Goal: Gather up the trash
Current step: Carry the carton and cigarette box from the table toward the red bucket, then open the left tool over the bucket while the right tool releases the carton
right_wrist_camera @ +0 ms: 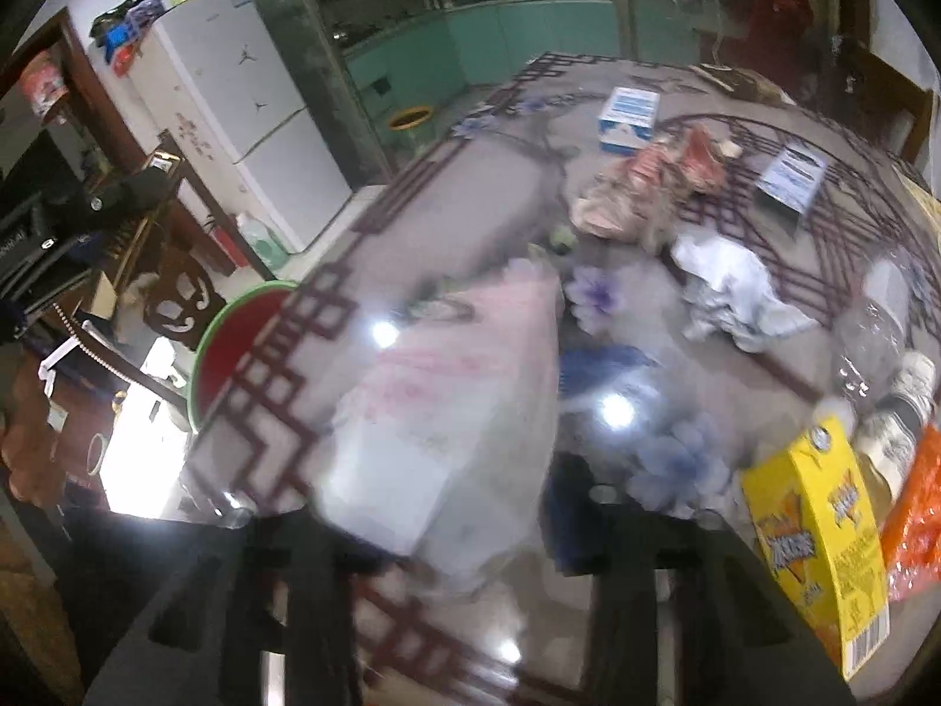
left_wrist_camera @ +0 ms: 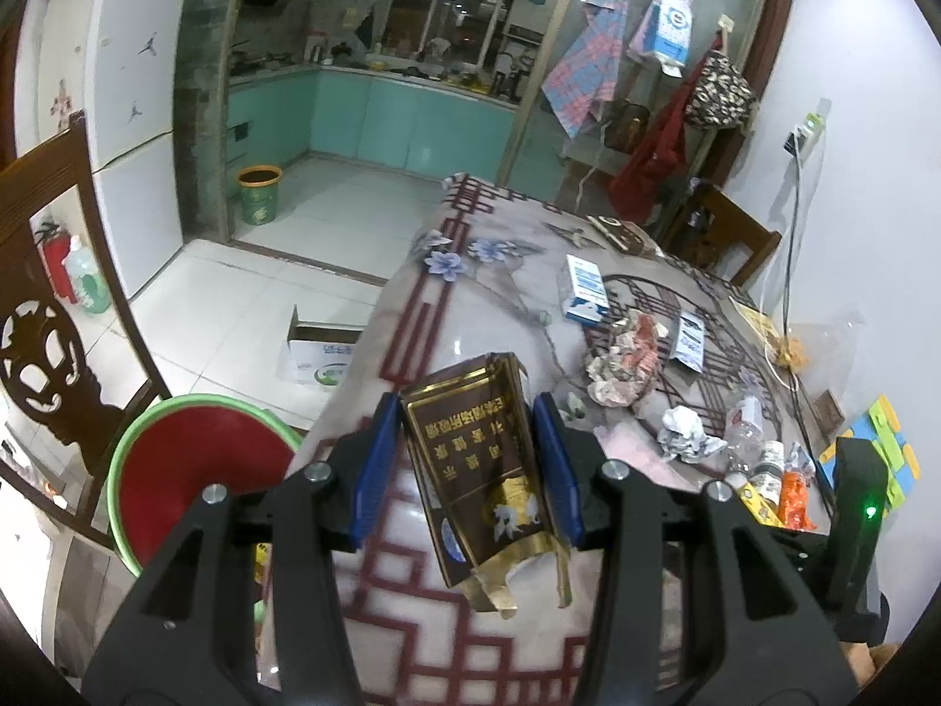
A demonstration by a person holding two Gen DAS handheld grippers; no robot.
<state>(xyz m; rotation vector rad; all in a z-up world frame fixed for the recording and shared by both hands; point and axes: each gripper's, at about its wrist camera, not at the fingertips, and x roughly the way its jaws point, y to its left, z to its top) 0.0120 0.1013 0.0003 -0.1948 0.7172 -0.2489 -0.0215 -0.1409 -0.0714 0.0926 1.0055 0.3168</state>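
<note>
beside table (left_wrist_camera: 482, 317), red bin (left_wrist_camera: 200, 470); left gripper (left_wrist_camera: 470, 459) clamps brown carton (left_wrist_camera: 482, 470), right gripper (right_wrist_camera: 447, 506) blurred.

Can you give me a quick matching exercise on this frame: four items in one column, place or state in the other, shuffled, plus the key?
Items
1. brown and gold carton
2. red basin
3. yellow box
4. crumpled white paper

Place or state
A. beside the table edge, below tabletop level
B. held between the left gripper jaws
C. lying loose mid-table, near the clear plastic bottle
D. at the near right of the table, next to an orange wrapper

Pairs: 1-B, 2-A, 3-D, 4-C
</note>
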